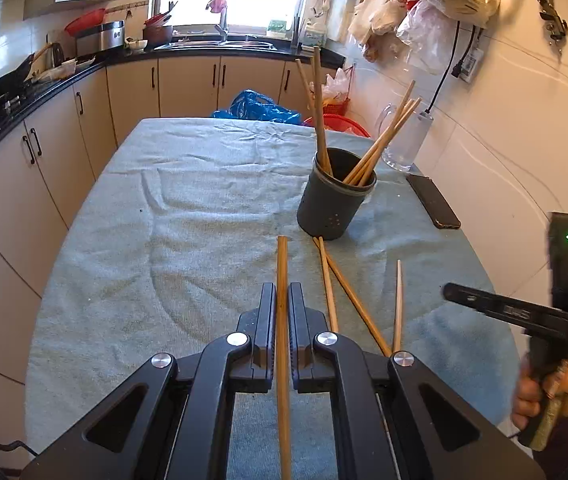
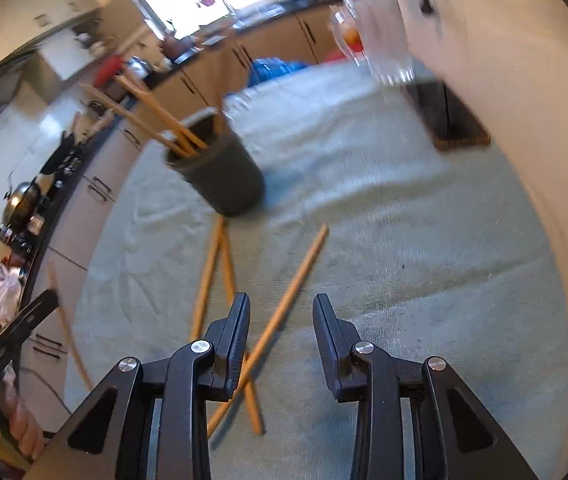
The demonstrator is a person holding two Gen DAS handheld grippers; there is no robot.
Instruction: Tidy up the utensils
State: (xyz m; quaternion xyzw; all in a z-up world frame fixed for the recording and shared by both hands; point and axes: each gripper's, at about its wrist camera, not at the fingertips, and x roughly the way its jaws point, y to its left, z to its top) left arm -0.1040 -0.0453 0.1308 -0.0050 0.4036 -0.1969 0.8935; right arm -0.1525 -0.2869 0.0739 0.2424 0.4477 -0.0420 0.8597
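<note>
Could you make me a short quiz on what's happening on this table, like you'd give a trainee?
1. True or false: the left tool is closed on a chopstick.
2. How many loose chopsticks lie on the green cloth beside the dark holder: A) one, B) three, C) six?
3. Fill in: the right tool is ____, holding nothing.

Key:
1. True.
2. B; two of them cross.
3. Open.
</note>
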